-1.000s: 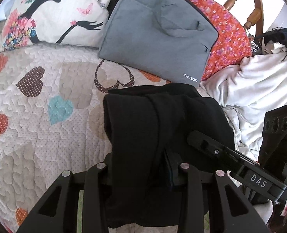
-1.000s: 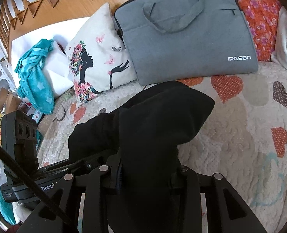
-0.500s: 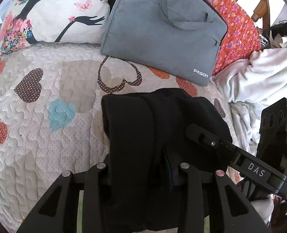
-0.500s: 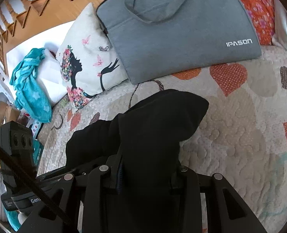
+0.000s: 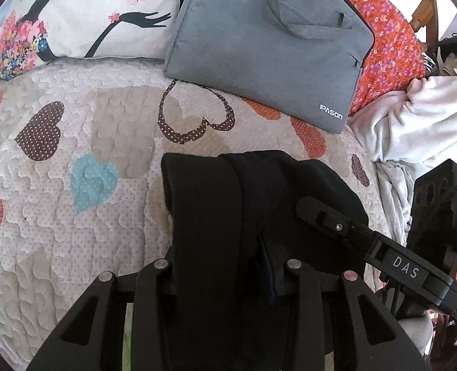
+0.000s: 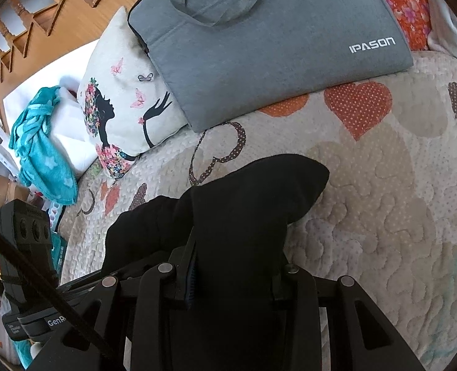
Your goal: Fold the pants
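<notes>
Black fabric fills the lower middle of the left wrist view: the pants [image 5: 228, 216] are bunched into a narrow, layered bundle that runs up out of the left gripper [image 5: 228, 281], whose jaws are clamped on the cloth; the bundle's far end lies short of the grey laptop bag [image 5: 265, 43], with a band of bare heart-print quilt [image 5: 74, 117] between them; the right gripper [image 5: 383, 253] lies against the bundle on the side away from the printed pillow [image 5: 74, 15], and a heap of white bedding [image 5: 414, 117] sits beyond it, just past the bag's labelled corner; the quilt on the pillow side of the bag is bare. From the right wrist view the pants [image 6: 237, 216] again rise between the fingers of the right gripper [image 6: 228, 281], which pinches them shut, one blunt corner pointing toward the laptop bag [image 6: 275, 40] but well apart from it; the left gripper [image 6: 36, 318] shows at the edge on the pillow [image 6: 120, 99] side. Judging by this, the garment is gathered lengthwise and held at one end by both tools, yet no flat, squared fold is laid down; setting it out and smoothing it remain; the widest free quilt [image 6: 398, 201] lies below the bag's logo corner.
</notes>
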Demonstrator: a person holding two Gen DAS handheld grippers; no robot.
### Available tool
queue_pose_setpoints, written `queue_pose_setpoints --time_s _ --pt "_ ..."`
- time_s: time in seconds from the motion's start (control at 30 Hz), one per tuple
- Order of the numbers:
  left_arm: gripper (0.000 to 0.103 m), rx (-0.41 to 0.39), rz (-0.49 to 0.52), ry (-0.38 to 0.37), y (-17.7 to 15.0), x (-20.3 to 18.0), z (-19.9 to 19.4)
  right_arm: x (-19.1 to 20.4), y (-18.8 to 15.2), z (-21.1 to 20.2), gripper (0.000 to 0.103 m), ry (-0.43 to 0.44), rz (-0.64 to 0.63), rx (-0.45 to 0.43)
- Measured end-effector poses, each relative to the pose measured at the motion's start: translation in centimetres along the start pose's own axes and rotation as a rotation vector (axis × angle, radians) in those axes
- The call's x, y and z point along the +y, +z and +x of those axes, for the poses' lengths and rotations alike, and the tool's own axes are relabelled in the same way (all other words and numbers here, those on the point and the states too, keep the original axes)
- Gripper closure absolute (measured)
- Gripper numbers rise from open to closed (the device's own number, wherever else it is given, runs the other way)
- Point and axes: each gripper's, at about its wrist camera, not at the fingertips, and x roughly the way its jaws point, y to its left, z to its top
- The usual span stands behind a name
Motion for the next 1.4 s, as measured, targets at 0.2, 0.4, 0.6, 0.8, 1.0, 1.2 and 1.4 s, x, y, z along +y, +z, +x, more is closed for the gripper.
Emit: queue_pose_setpoints --time_s 0.2,0.4,0.6,0.8,1.0,1.2,1.4 --pt "0.067 0.006 -0.005 0.005 0.0 0.4 0.5 0.0 -0.1 0.4 0.068 -0.016 -0.013 0.0" --pt "0.049 0.02 -0.051 -0.003 0.1 1.6 1.4 -0.8 0.0 1.1 0.063 -0.032 0.002 0.007" --pt "0.042 0.09 -0.198 -0.12 0.3 4.4 1.9 -2.7 0.3 0.9 0.047 -0.051 0.084 -0.013" --pt "0.042 0.041 -0.202 -0.095 1.5 5.4 -0.9 -3.8 1.7 -2.5 0.043 -0.114 0.147 -0.135" --pt "0.042 -0.089 -0.289 -0.216 2.0 6.6 -3.2 -3.8 2.7 -4.3 0.04 0.154 0.197 -0.208" --pt "0.042 0.031 -0.259 -0.122 0.8 5.1 0.9 -5.5 2.0 -0.7 0.034 0.243 0.314 -0.091" --pt "0.04 0.028 -0.32 -0.154 0.6 6.1 0.5 -5.9 2.1 -1.1 0.032 0.205 0.346 -0.116"
